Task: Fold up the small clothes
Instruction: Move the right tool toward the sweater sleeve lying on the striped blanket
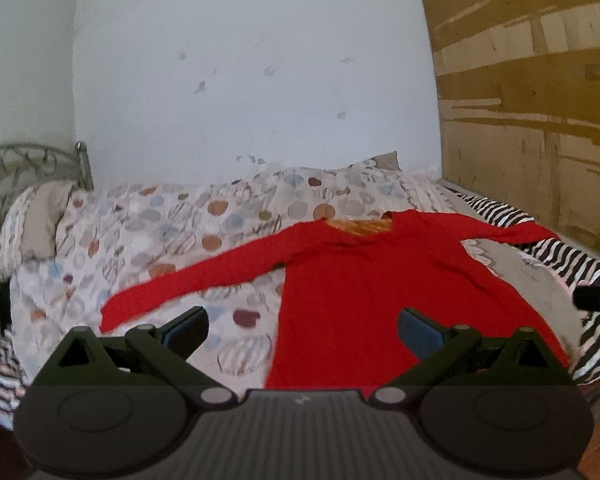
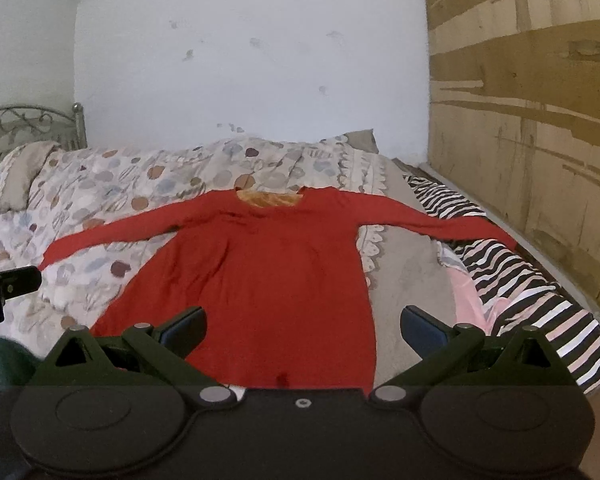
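- A red long-sleeved top [image 2: 260, 280] is lying flat and face up on a bed, its hem toward the cameras and its neckline toward the white wall [image 2: 240, 60].
- Both sleeves are stretching straight out to the sides, so the garment is forming a wide T; an orange-yellow lining is showing inside the scooped neck.
- Its left sleeve and most of its body are resting on a quilt with coloured spots [image 2: 100, 184], while the right sleeve is reaching across a black-and-white striped blanket [image 2: 540, 300].
- The fabric is looking smooth, with only faint creases below the chest.
- The left gripper [image 1: 303, 330] is hovering above the hem's left corner, its blue-padded fingers [image 1: 188, 330] standing wide apart and gripping nothing.
- The right gripper [image 2: 303, 330] is hanging over the hem's right edge, its fingers equally spread and empty; whether either is brushing the cloth cannot be told.
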Demonstrator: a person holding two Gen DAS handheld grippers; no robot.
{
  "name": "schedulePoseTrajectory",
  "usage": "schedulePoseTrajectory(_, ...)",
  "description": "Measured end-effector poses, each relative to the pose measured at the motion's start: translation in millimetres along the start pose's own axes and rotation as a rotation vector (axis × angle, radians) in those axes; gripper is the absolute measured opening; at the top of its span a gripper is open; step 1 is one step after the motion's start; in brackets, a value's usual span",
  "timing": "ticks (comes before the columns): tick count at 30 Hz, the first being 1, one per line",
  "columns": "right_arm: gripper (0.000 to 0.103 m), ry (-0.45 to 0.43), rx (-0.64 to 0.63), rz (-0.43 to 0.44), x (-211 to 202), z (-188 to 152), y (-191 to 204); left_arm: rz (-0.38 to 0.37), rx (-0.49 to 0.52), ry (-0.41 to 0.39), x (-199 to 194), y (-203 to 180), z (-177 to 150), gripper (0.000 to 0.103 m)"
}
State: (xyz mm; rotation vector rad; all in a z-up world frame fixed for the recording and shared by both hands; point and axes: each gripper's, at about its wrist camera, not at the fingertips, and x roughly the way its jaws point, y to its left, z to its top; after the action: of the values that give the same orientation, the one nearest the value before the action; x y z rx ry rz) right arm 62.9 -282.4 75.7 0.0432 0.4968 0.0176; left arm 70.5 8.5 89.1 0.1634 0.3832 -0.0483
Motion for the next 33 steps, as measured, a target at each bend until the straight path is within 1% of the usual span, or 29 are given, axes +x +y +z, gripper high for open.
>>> schedulePoseTrajectory(3,0.103,-0.011,-0.033,-0.042,11,15,0,0.005,0.027,0.002,20,-2,18,0.103)
schedulePoseTrajectory(5,0.103,-0.015,-0.051,-0.055,19,23,1,-0.004,0.026,0.014,39,-4,29,0.103)
schedulePoseTrajectory(10,0.103,-0.018,-0.047,-0.038,41,36,-9,-0.044,-0.005,0.046,83,-9,49,0.103)
schedulePoseTrajectory(14,0.103,0.01,-0.048,-0.076,71,47,-19,-0.088,-0.024,0.089,122,-14,55,0.103)
schedulePoseTrajectory(18,0.103,0.037,-0.031,-0.117,107,55,-29,-0.131,-0.024,0.142,170,-23,55,0.103)
schedulePoseTrajectory(21,0.103,0.059,-0.024,-0.133,136,57,-38,-0.135,-0.013,0.198,203,-28,53,0.103)
schedulePoseTrajectory(24,0.103,0.086,-0.03,-0.165,162,53,-47,-0.15,-0.034,0.246,230,-29,50,0.103)
schedulePoseTrajectory(28,0.103,0.148,-0.054,-0.243,197,46,-59,-0.161,-0.039,0.286,263,-28,44,0.103)
schedulePoseTrajectory(33,0.103,0.214,-0.079,-0.331,231,37,-71,-0.236,-0.058,0.337,296,-31,31,0.103)
